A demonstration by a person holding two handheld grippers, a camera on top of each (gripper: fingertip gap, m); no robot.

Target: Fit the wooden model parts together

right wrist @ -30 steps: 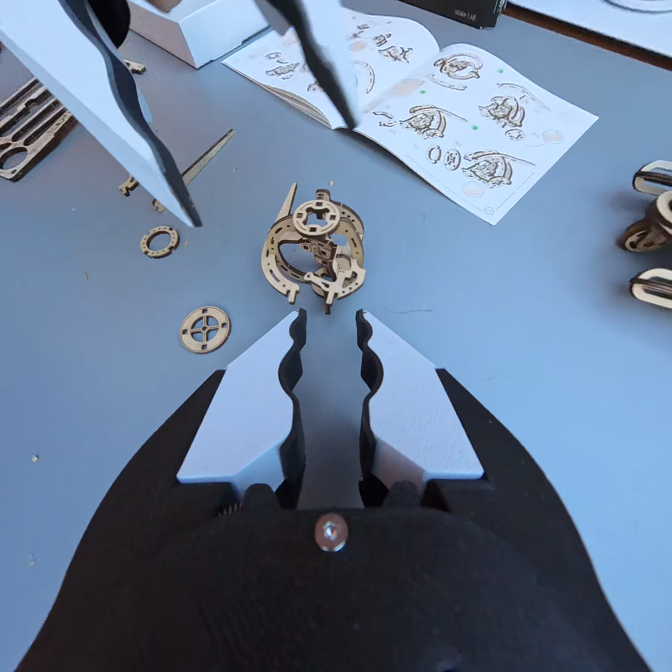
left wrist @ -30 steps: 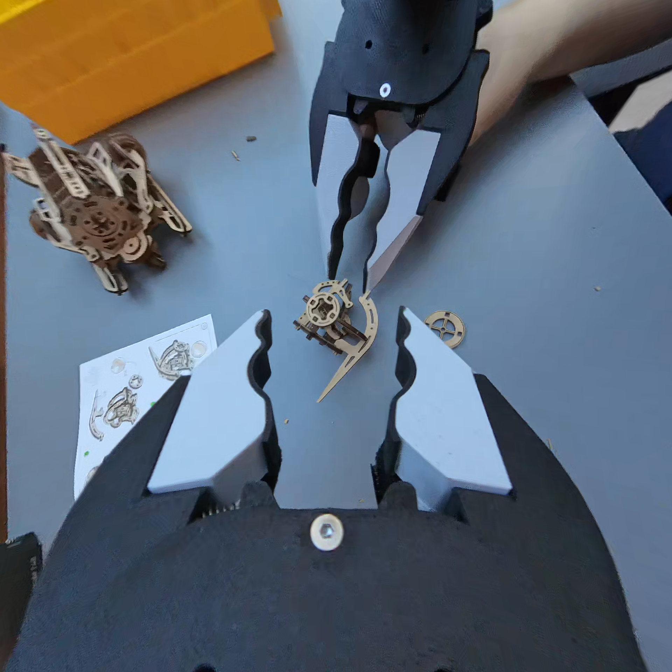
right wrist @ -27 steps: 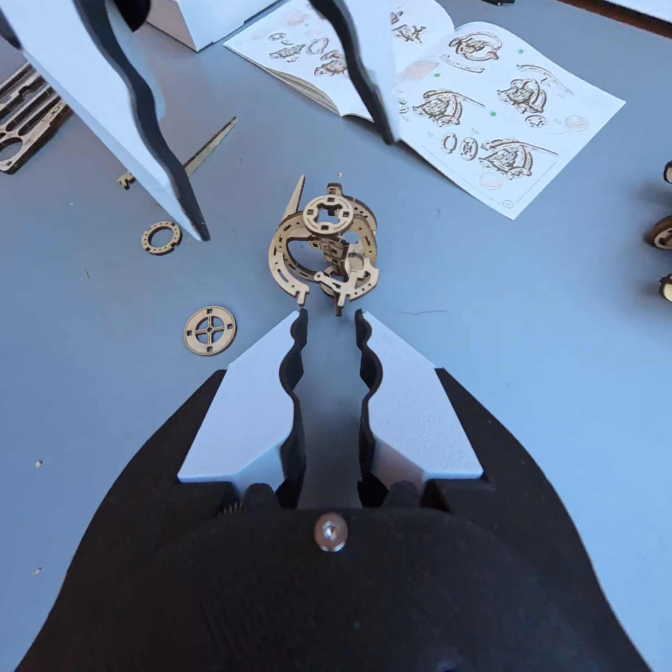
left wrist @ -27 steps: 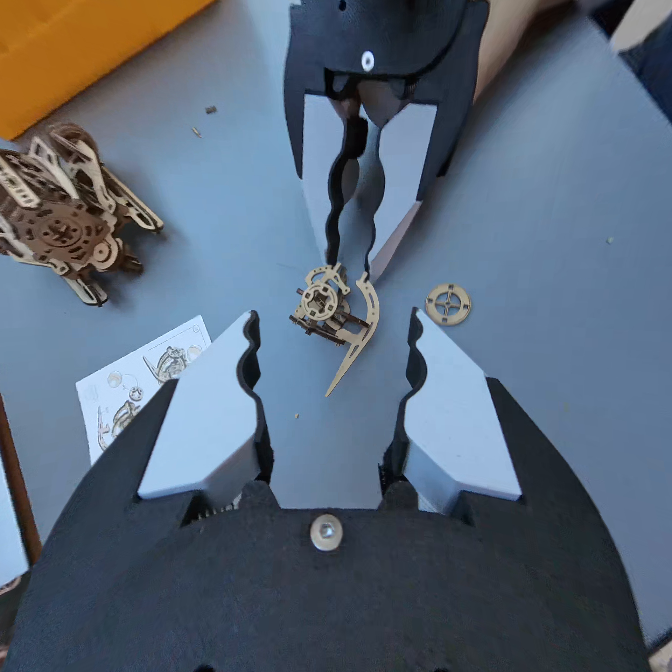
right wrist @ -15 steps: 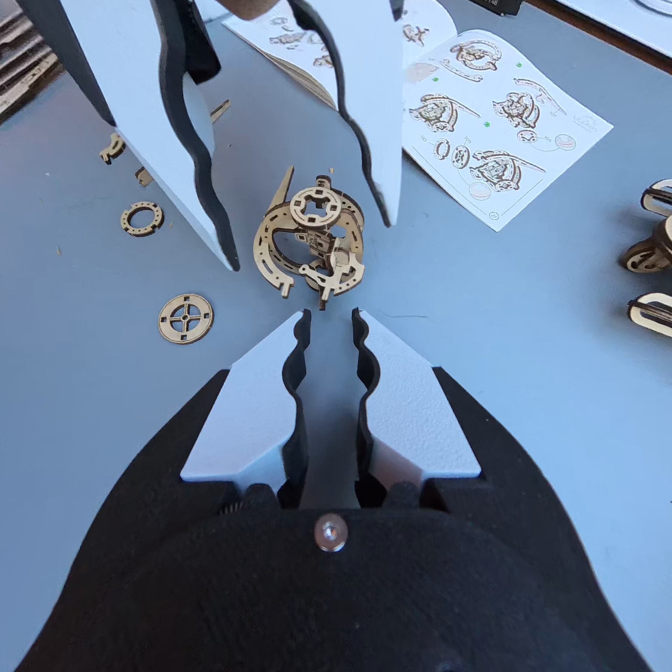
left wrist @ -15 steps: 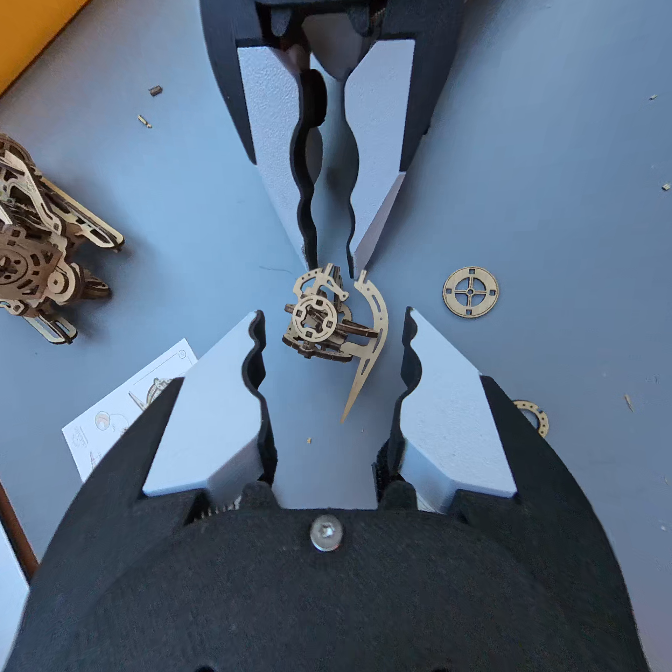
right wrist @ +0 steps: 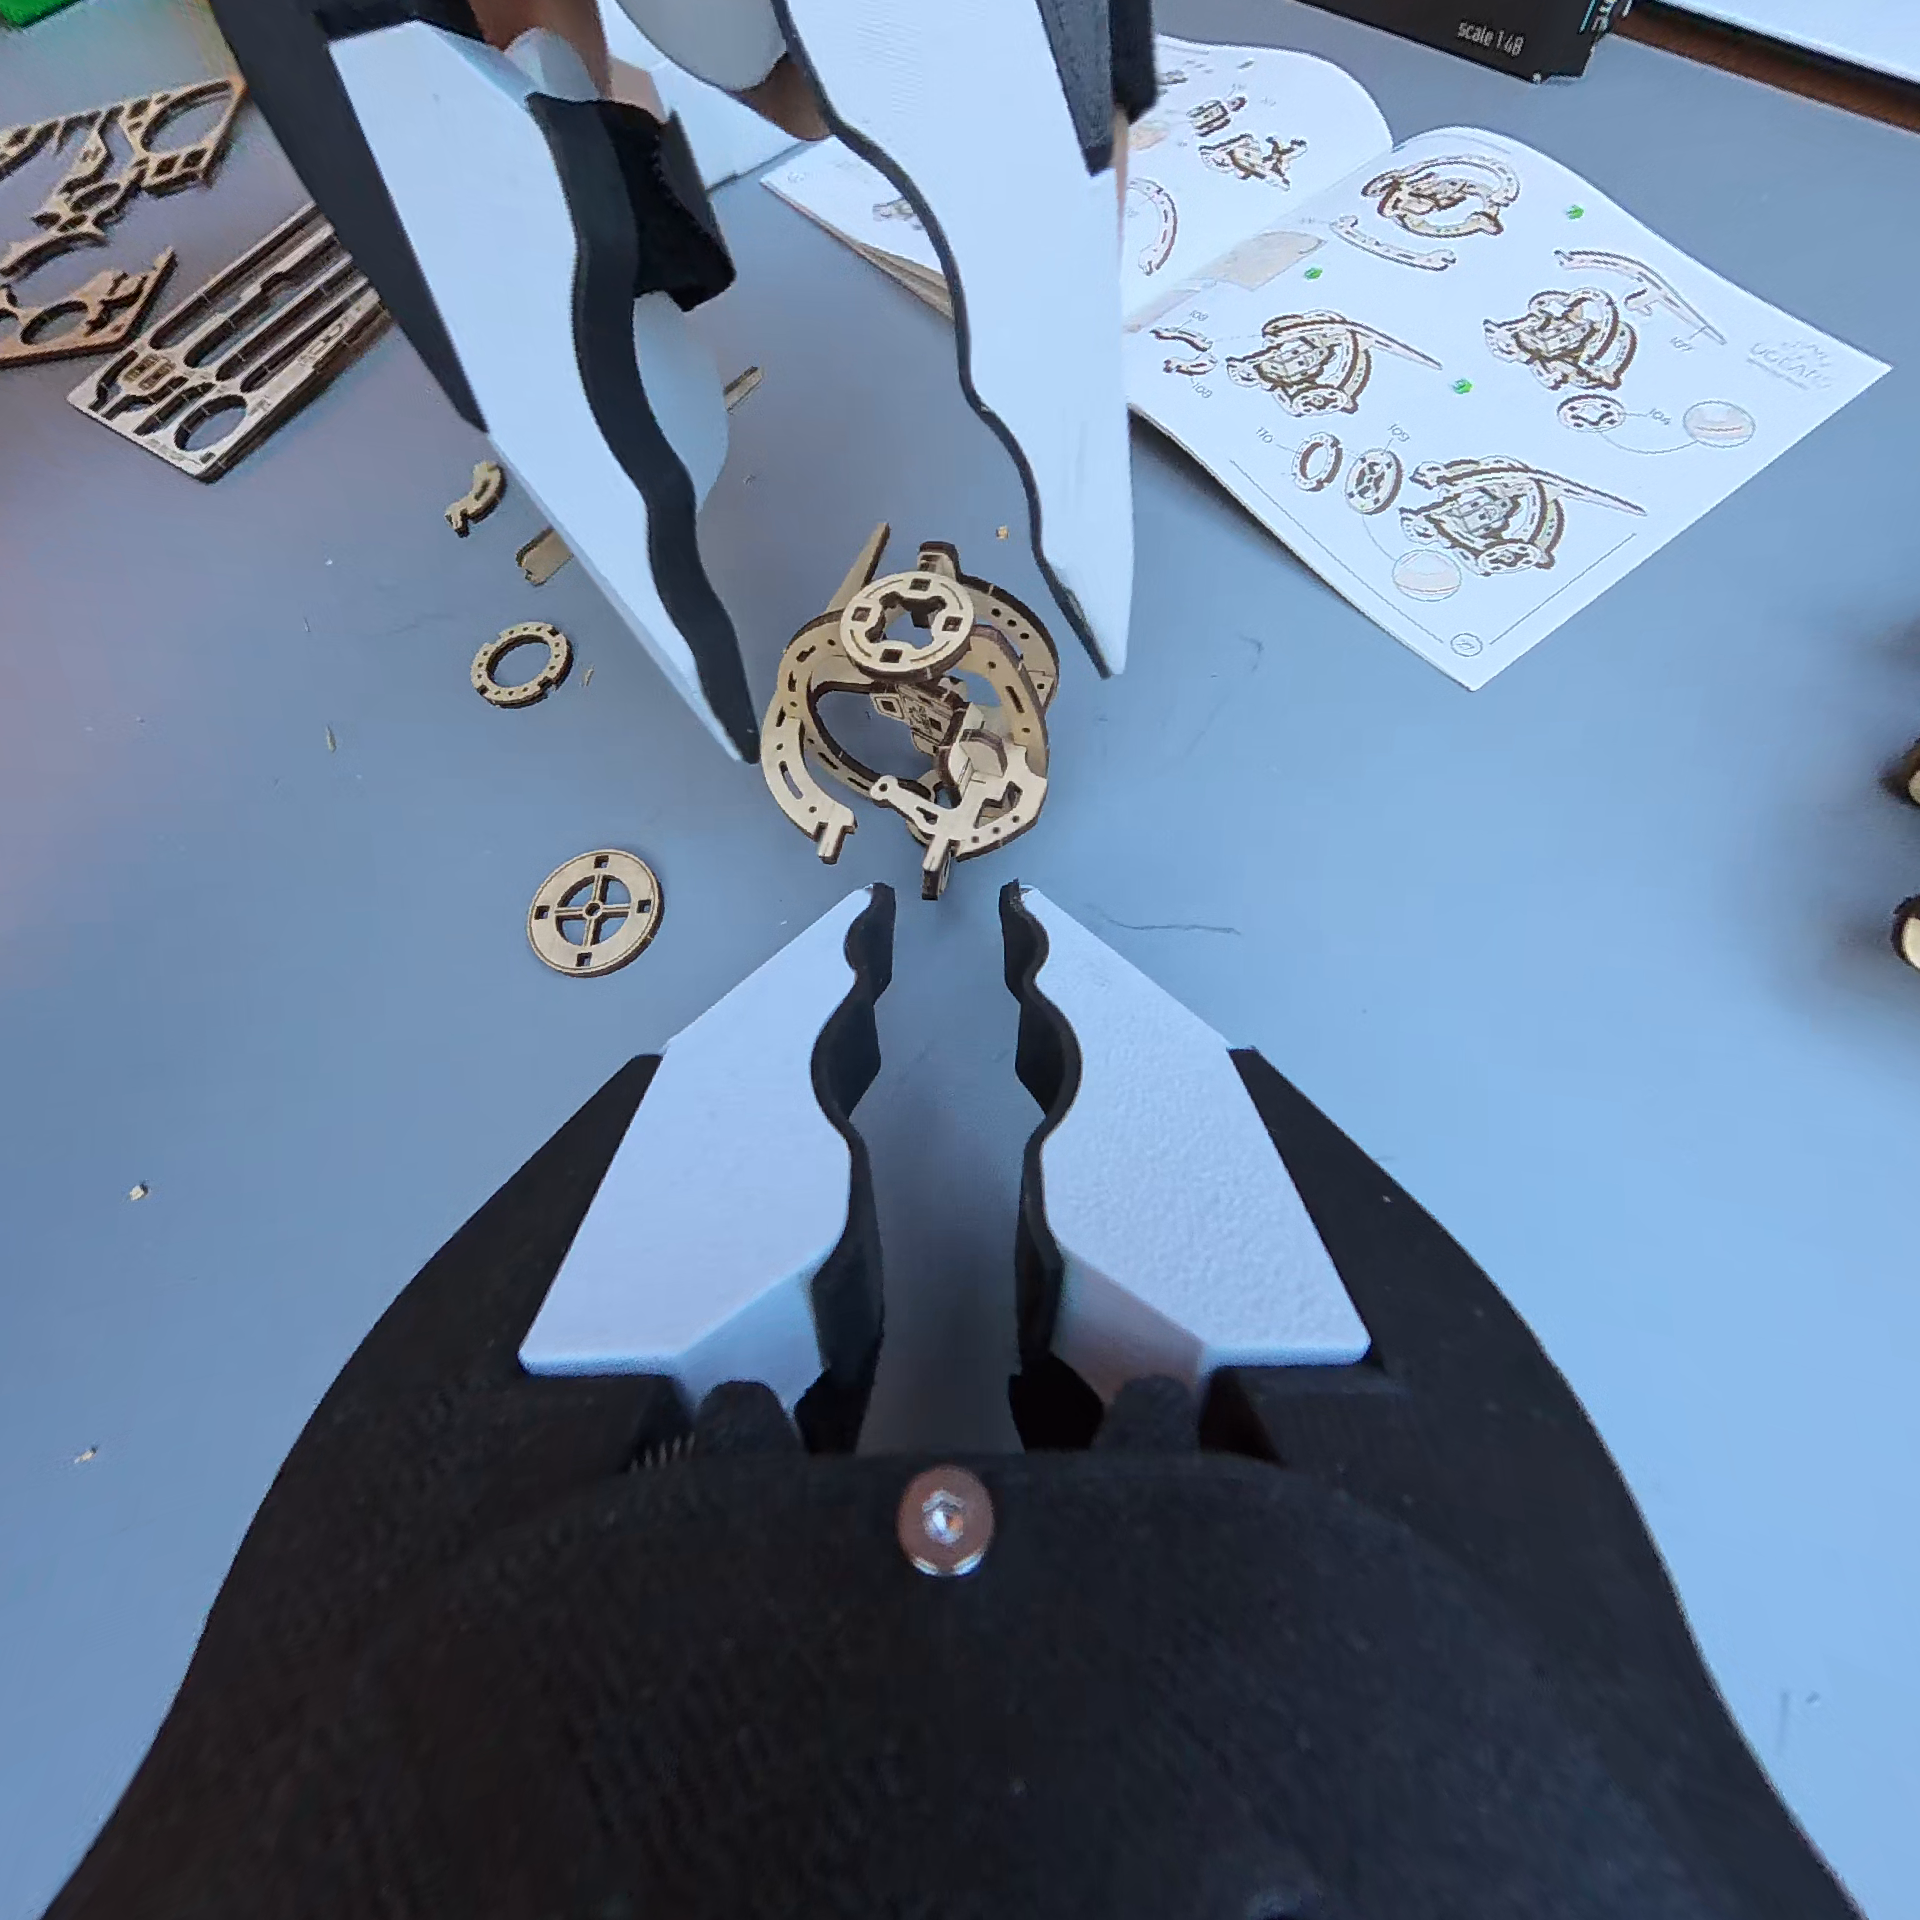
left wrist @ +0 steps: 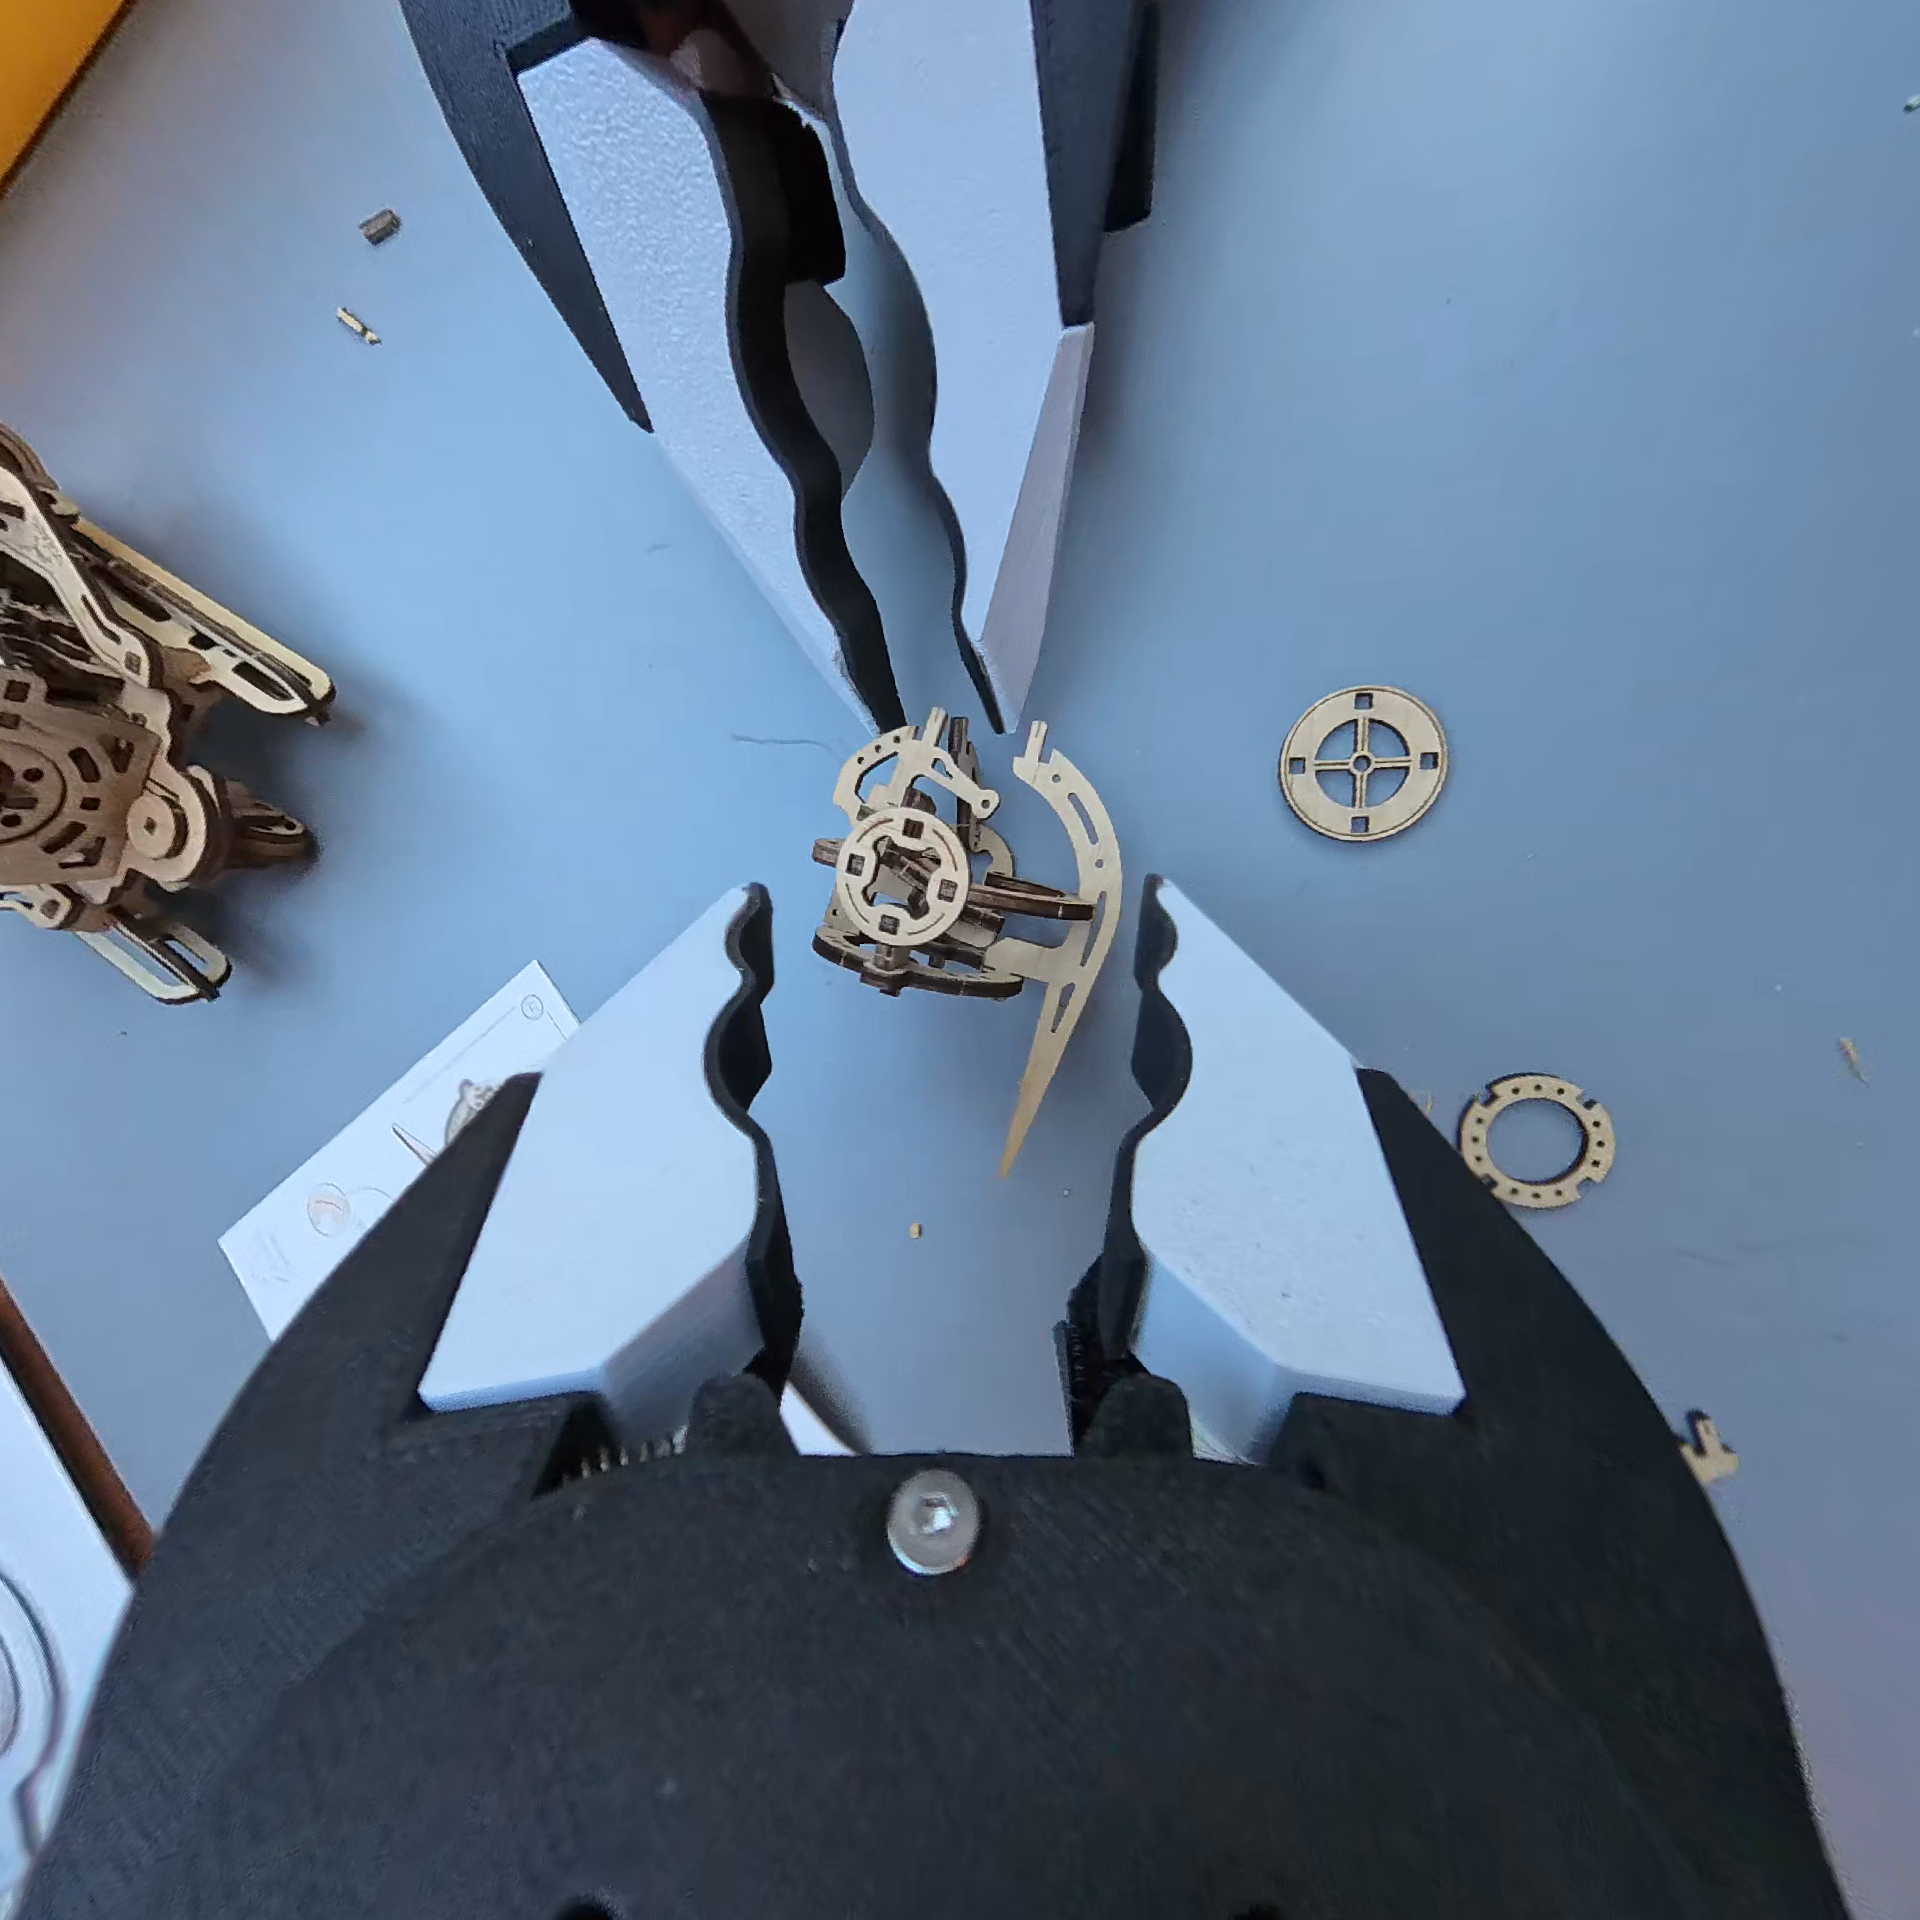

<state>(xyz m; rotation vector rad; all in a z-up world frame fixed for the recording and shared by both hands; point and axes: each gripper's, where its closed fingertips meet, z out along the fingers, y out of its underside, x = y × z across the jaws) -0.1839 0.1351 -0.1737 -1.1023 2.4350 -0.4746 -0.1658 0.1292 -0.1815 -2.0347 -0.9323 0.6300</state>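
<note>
Wooden assembly (left wrist: 940,883) nearer left gripper (left wrist: 948,914)

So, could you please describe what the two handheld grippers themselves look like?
Both match: the left gripper and right gripper each have a matte black, textured, rounded body with one silver screw at its centre, and two pale grey wedge-shaped fingers lined with wavy black pads. No cables show.
</note>
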